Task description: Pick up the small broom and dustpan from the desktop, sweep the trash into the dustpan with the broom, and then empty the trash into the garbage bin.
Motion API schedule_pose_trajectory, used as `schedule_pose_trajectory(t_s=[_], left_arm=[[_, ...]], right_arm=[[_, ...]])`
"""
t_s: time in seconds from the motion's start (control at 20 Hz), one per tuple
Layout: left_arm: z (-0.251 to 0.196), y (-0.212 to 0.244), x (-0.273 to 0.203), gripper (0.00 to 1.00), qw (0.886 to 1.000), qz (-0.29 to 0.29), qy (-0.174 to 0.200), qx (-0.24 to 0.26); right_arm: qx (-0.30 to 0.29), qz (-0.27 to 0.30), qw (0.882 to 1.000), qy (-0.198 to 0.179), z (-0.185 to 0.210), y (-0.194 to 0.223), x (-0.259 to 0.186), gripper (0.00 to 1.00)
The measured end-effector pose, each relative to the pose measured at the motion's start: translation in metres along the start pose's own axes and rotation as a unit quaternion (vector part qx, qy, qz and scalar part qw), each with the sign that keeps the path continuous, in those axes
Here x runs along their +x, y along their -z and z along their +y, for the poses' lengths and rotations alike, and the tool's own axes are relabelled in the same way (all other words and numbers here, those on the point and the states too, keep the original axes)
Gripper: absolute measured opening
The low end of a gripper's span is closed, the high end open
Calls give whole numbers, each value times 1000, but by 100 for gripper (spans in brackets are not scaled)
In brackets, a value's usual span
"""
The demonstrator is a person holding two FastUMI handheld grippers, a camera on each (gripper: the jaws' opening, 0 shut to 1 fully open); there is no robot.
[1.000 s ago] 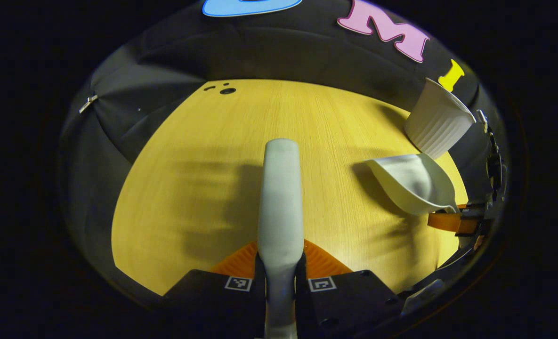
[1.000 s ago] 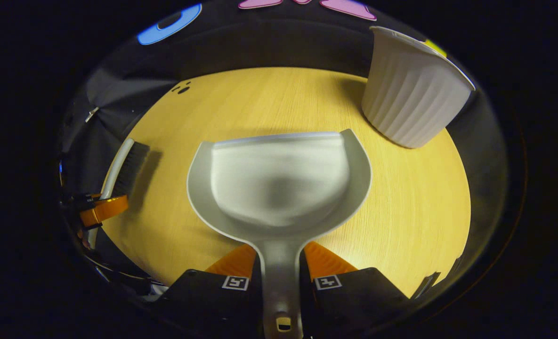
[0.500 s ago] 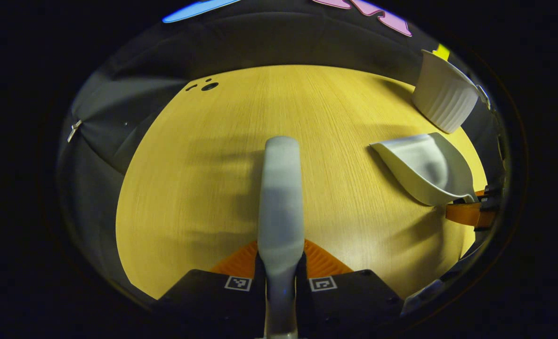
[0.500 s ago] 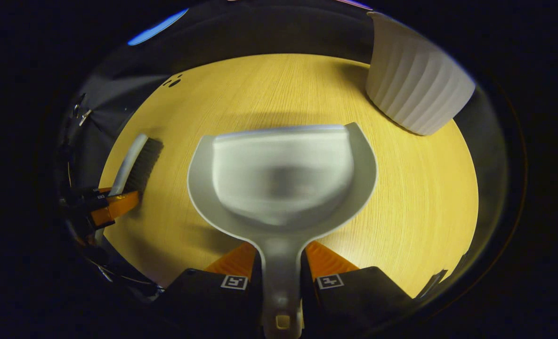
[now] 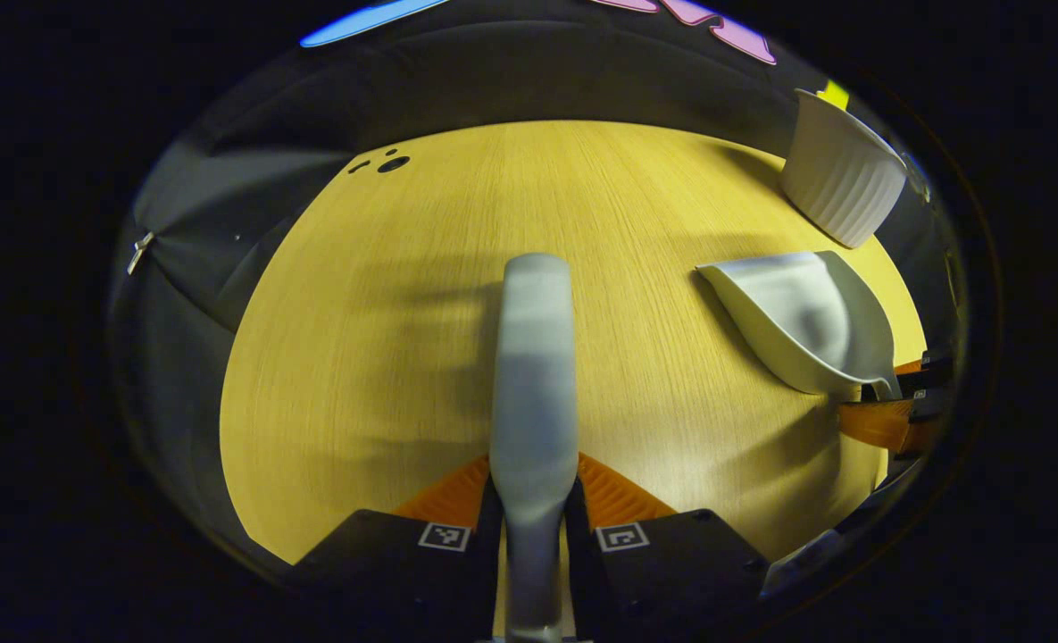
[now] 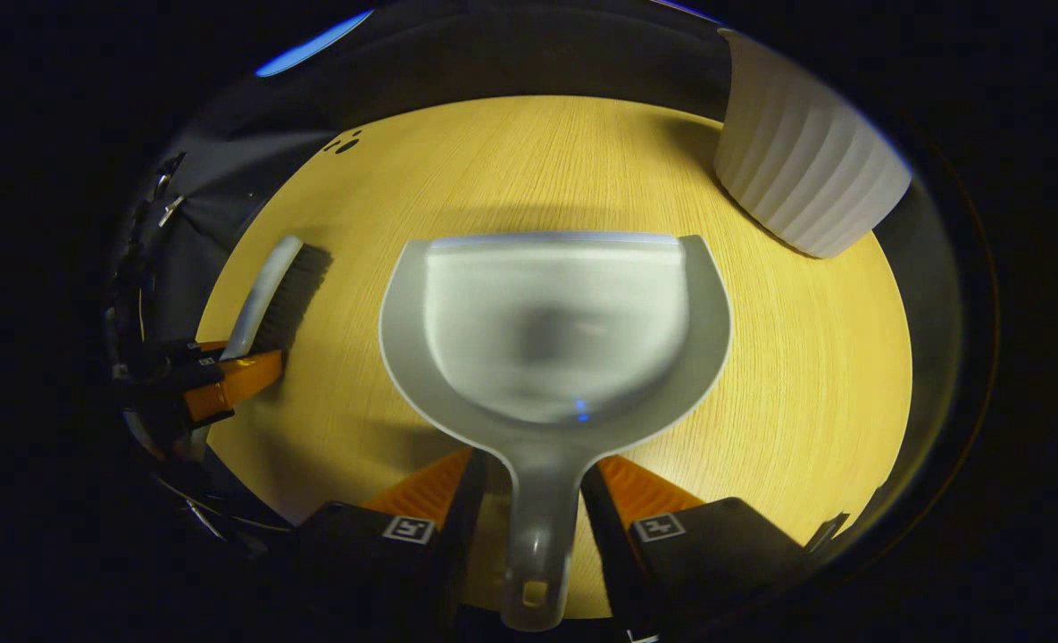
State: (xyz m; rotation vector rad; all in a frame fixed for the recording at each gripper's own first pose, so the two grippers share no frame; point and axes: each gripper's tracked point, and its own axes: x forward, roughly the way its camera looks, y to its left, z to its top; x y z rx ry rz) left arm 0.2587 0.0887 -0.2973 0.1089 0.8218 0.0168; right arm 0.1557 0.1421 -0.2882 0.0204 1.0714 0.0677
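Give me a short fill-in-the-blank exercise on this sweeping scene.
The left gripper is shut on the ____ handle.
The right gripper has its fingers ____ around the handle of the dustpan.
The ribbed garbage bin on the table is ____ in colour.
Missing words: broom; open; white.
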Motion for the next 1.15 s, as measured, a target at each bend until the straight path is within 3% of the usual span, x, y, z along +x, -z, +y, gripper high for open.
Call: schedule_pose_trajectory(t_s=[0.05, 0.15, 0.3, 0.5, 0.65, 1.0, 1.15], left_arm=[[1, -2, -4, 38, 1000, -10, 2, -2], [-3, -7, -16, 53, 999, -31, 13, -3], [-5, -18, -36, 99, 998, -65, 25, -3], [-8, -29, -81, 97, 991, -127, 38, -16], [0, -32, -123, 97, 980, -190, 43, -50], [9, 5, -234, 96, 941, -329, 19, -76], [-5, 30, -260, 96, 932, -347, 40, -95]], right_arm=[[-2, -4, 1000, 3, -2, -1, 2, 77], [-3, -15, 1000, 5, -1, 0, -7, 100], [-5, -43, 999, 13, -1, -5, -21, 99], [-8, -100, 994, 37, 0, -13, -55, 99], [-8, -167, 985, 47, 5, -21, -90, 99], [-34, -331, 942, 40, 37, -25, -192, 99], [-39, -364, 930, 43, 44, -10, -222, 100]])
